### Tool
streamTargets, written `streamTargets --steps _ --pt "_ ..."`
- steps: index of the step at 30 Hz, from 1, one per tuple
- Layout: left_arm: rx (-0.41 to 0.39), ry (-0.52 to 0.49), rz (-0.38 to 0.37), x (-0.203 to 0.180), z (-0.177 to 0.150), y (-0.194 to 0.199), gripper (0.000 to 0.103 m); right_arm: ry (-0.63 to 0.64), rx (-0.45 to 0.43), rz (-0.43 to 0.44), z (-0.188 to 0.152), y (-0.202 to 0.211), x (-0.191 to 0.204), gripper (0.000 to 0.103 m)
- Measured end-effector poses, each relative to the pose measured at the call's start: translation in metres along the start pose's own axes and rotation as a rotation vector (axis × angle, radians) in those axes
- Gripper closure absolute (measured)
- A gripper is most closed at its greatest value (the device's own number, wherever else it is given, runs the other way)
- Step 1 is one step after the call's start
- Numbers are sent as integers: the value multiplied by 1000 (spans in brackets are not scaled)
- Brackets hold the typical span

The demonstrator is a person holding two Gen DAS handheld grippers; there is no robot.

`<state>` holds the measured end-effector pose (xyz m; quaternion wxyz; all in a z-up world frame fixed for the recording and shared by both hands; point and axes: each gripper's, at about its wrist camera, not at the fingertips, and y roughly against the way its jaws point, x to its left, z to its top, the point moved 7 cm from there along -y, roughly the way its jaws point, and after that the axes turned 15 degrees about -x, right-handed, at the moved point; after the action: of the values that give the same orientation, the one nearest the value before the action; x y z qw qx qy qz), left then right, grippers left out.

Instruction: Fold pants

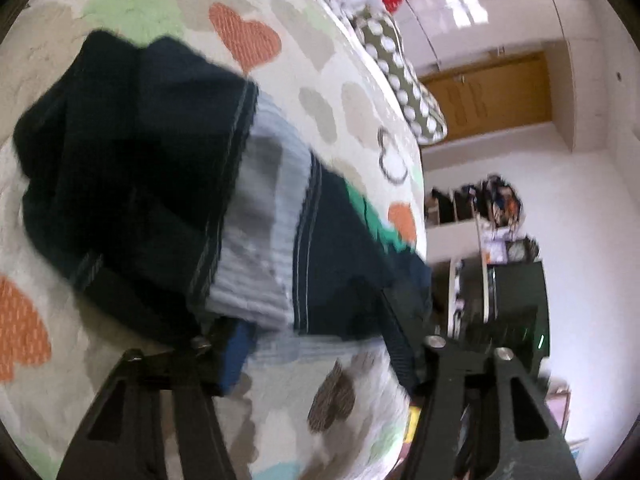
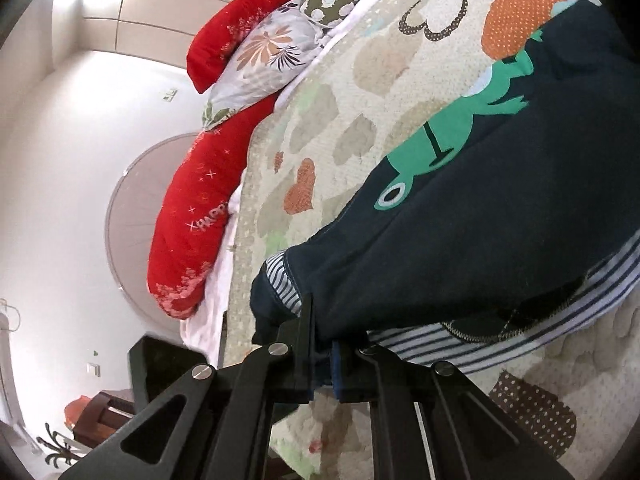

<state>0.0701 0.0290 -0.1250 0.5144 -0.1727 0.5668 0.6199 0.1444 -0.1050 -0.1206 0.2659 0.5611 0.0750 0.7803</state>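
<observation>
Mid-fold: my right gripper (image 2: 320,354) clamps navy frog-print cotton pants (image 2: 500,208); left gripper (image 1: 316,344) spread, unloaded. Next, I judge: carry edge across, lay flat on heart-patterned quilt (image 2: 340,92).

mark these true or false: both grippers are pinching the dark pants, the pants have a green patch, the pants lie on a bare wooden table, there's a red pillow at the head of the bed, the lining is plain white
1. Both grippers pinch the pants. False: the right gripper is shut on them; the left gripper looks open, its fingers apart.
2. The pants bear a green patch. True.
3. They lie on a bare wooden table. False: on a heart-print bedspread.
4. A red pillow lies at the bed's head. True.
5. The lining is plain white. False: striped.
</observation>
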Motion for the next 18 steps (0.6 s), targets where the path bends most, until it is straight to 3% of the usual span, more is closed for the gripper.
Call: streamTargets --steps 1,5,9,13,18 --pt "2 -5 14 1 4 -3 101 -4 3 6 -2 0 -1 96" --pt "-33 -43 44 0 14 2 98 -2 15 -5 -6 -5 -12 92" --pt "-67 -77 55 -2 17 16 98 -75 13 -51 -4 -6 -42 61" --pt "-85 -130 71 -6 20 22 98 -129 -34 -74 8 5 -65 59" --pt "-108 -168 85 -8 22 29 98 -113 -172 -148 45 42 -91 59"
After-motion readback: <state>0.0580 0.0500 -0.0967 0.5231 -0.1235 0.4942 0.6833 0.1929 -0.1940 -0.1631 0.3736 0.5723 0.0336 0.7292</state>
